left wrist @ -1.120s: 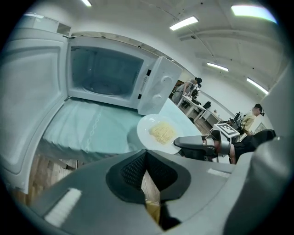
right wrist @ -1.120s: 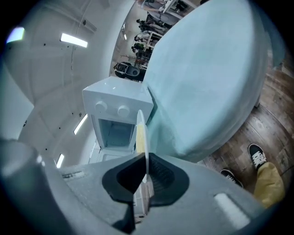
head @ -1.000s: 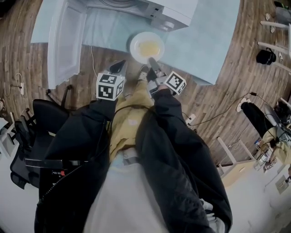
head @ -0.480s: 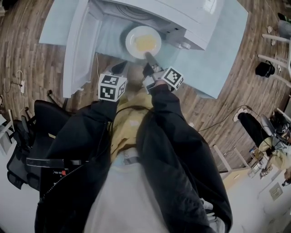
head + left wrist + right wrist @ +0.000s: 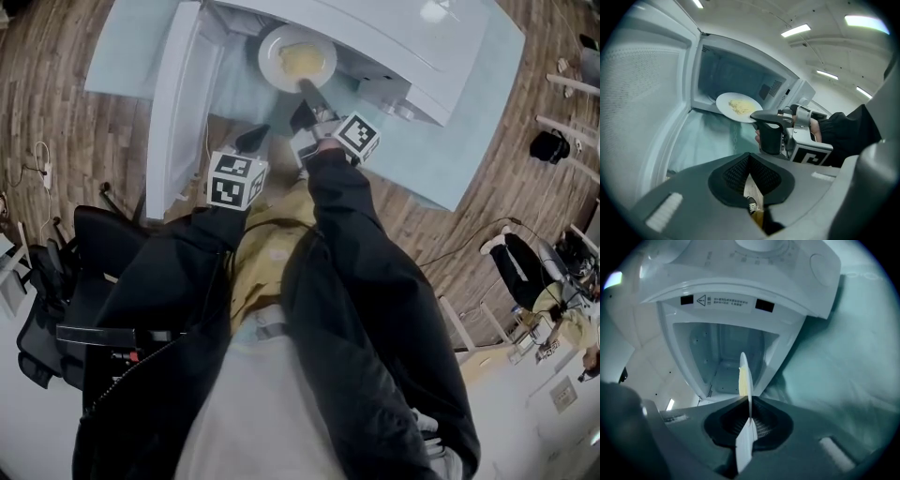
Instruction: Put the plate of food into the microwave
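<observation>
1. At the mouth of the open microwave (image 5: 375,28), we see a white plate (image 5: 296,56) held level in the air, with pale yellow food (image 5: 302,60) heaped at its middle.
2. Our right gripper (image 5: 304,87) clenches the plate's near rim. Its own view shows that rim edge-on, pinched between the pads, with the cavity straight ahead.
3. Our left gripper (image 5: 251,141) hangs lower and to the left, apart from the plate, its jaws pressed together at the tips on nothing.
4. The door (image 5: 173,103) stands swung wide on the left.
5. The microwave sits on a pale teal cloth (image 5: 469,122).
6. Dark sleeves (image 5: 375,281) and wood floor (image 5: 56,112) fill the lower view.
</observation>
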The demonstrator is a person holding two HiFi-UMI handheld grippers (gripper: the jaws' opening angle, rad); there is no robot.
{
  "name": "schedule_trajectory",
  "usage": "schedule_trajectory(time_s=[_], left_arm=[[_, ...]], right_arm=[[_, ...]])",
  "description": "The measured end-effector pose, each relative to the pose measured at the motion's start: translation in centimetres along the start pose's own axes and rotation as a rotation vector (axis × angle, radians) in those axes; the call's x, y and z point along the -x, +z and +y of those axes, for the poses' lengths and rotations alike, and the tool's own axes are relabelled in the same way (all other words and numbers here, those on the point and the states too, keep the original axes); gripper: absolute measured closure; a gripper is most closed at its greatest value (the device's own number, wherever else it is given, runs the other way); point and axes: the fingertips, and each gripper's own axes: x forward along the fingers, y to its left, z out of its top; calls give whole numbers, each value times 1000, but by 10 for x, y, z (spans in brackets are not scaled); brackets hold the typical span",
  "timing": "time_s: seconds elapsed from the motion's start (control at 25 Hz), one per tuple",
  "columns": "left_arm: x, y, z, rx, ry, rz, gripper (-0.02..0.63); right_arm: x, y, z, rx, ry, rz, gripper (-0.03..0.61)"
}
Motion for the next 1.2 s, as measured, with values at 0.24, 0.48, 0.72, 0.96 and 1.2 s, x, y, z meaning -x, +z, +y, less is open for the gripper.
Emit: schedule_trajectory(time_s=[0.24,0.48,0.72,0.96,1.2], left_arm=[[-3,-4,6,12,-16,10,615],[-5,-5,10,23,-16,13,615],[-5,-5,13,30,-6,12,615],[1,-4,15,29,9,4,615],[0,12,3,18,15,-33,615]], right_arm=[[-27,17,-1,-44,-8,-72,571],[-42,33,-4,-76,-32,-120,571],[-47,40,-9,-96,-54,-140,571],[-47,38,-2,-50,-30,-142,497],[-14,14,6,103,-67,-32,479]])
